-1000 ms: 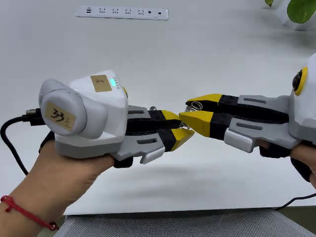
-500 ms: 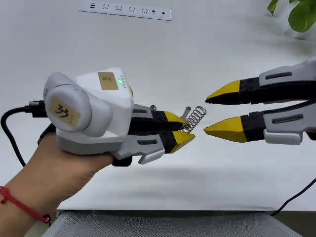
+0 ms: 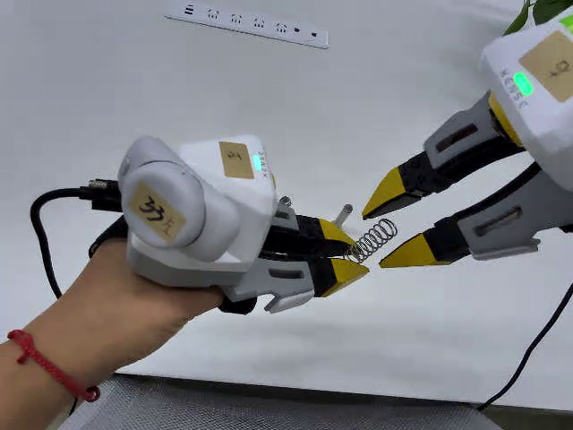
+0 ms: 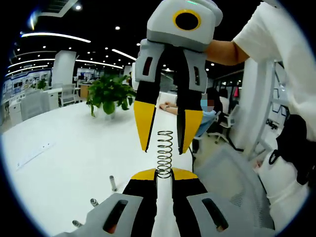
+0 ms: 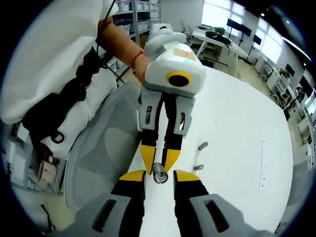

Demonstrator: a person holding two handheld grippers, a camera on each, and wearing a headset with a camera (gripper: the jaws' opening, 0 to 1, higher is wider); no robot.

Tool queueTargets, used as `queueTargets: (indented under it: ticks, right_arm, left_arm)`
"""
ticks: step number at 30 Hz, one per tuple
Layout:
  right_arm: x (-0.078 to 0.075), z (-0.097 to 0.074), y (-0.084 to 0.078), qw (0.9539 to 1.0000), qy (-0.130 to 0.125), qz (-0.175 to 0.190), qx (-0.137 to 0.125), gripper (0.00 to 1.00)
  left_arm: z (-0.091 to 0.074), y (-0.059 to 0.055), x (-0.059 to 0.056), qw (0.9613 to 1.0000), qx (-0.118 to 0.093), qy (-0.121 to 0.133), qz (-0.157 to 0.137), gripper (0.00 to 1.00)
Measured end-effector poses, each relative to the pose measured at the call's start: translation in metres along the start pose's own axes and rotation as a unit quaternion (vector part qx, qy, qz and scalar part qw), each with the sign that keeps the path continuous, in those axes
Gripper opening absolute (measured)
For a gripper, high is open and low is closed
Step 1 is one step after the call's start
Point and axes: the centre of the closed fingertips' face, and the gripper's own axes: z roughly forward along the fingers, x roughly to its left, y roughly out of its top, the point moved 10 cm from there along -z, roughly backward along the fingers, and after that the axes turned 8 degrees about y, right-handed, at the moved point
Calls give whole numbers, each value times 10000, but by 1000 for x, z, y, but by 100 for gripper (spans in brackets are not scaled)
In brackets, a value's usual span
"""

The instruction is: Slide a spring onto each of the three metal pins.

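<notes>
A small steel spring point(image 3: 372, 240) sticks out from the yellow tips of my left gripper point(image 3: 347, 255), which is shut on its near end. In the left gripper view the spring point(image 4: 164, 152) rises from between my jaws. My right gripper point(image 3: 387, 235) faces it with jaws open, one on either side of the spring's free end without touching it. From the right gripper view, the spring point(image 5: 159, 173) appears end-on between my open jaws. Two metal pins point(image 3: 343, 213) stand on the white table just behind the left gripper. Three pins point(image 4: 112, 182) line up in the left gripper view.
A white power strip point(image 3: 246, 22) lies at the table's far side, and a potted plant point(image 3: 537, 11) is at the far right. A grey mesh chair point(image 3: 269, 408) sits below the table's near edge. A black cable point(image 3: 45, 233) trails from the left gripper.
The right gripper, shut at the spring a second ago, has opened, let go and drawn back slightly to the right. The spring stays in the left gripper.
</notes>
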Motion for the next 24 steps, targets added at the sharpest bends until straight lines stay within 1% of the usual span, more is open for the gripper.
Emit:
queueTargets:
  ticks: [5,8,16,24]
  right_arm:
    - [-1,3,3,9993,207,-164,253,19]
    - [-1,4,4,9989,263,-221,320,17]
    - [-4,6,6,9982,385,-266,379,12]
    - [-5,7,7,9978,427,-311,404,12]
  left_arm:
    - [1,-1,-1,10000,-35,-41,-17,10]
    - [1,0,-1,10000,-52,-59,-17,10]
    - [1,-2,-1,9999,-73,-77,-31,10]
    - [0,-4,-1,9999,-90,-91,-34,10]
